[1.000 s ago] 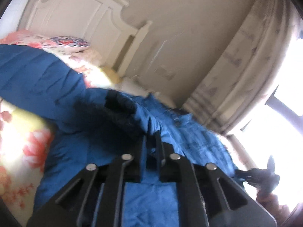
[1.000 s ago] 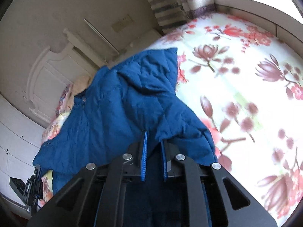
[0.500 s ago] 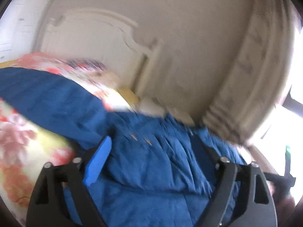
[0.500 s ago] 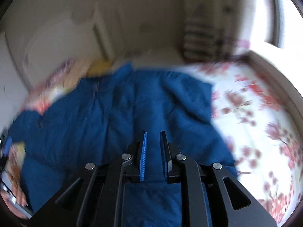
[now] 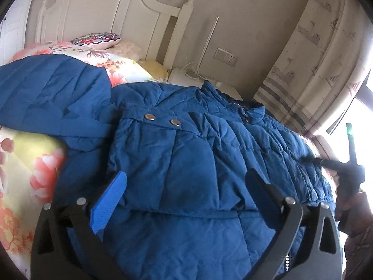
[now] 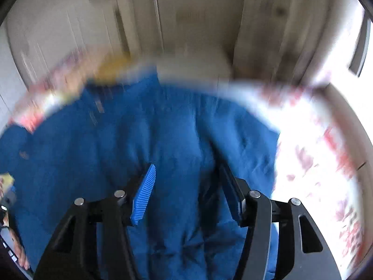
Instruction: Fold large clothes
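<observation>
One blue quilted coat [image 5: 198, 144] lies spread on the floral bedspread [image 5: 28, 158], its collar end toward the white headboard [image 5: 105, 14] and its length running away from that headboard, with two metal snaps [image 5: 160, 119] on a flap. Two grippers hover over it: the left gripper [image 5: 186, 186] spreading wide, the right gripper [image 6: 186, 182] part-way apart and widening, neither pinching cloth.
</observation>
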Motion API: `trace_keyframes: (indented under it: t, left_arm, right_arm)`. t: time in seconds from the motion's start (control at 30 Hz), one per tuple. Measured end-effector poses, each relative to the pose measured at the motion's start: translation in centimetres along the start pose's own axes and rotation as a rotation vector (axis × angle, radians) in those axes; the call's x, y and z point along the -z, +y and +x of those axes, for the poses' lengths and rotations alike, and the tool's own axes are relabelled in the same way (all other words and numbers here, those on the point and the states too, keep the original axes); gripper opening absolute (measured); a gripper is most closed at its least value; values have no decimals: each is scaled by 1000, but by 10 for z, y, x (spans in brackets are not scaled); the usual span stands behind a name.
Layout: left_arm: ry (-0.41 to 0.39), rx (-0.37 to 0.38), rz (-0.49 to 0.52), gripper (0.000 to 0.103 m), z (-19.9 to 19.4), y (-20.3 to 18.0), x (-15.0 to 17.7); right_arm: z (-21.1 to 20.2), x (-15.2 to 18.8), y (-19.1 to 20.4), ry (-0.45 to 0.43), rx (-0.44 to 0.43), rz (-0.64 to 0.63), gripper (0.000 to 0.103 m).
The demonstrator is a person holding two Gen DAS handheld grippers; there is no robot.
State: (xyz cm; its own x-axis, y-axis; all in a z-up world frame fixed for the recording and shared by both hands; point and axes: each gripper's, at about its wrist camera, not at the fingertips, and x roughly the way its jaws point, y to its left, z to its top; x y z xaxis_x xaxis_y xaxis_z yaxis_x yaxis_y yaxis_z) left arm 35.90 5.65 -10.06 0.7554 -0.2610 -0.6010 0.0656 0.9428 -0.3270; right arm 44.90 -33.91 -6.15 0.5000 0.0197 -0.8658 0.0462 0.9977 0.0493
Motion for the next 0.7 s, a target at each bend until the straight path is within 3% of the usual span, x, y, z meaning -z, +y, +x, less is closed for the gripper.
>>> trace_keyframes:
  t: [0.07, 0.17, 0.23, 0.27, 0.33, 0.37, 0.57, 0.7]
  left_arm:
    - [3, 2, -3, 101, 1, 1, 0]
    - [12, -19, 13, 101, 4, -4, -1]
    - [15, -29, 22, 101, 5, -5, -1]
    - [14, -27, 21, 101, 4, -5, -2]
    - [11, -13, 7, 101, 3, -2, -1]
    - [11, -8, 2, 101, 3, -1, -2]
    - [24, -27, 16, 101, 6, -4, -2]
    - [25, -22, 13, 101, 6, -3, -2]
  right_arm:
    - [-8, -2, 1, -26, -6, -8, 55]
    - [-28, -13, -4, -142, -42, 49, 55]
    - [-29, -24, -3, -185, -18, 48, 55]
    - [-20, -30, -1, -168, -11, 34, 55]
    - [15, -38, 1, -31, -12, 6, 56]
    - [21, -38, 6, -2, 2, -1, 56]
    - [-1, -55, 21, -110, -66, 15, 56]
    - [40, -65, 34, -2, -29, -53, 60]
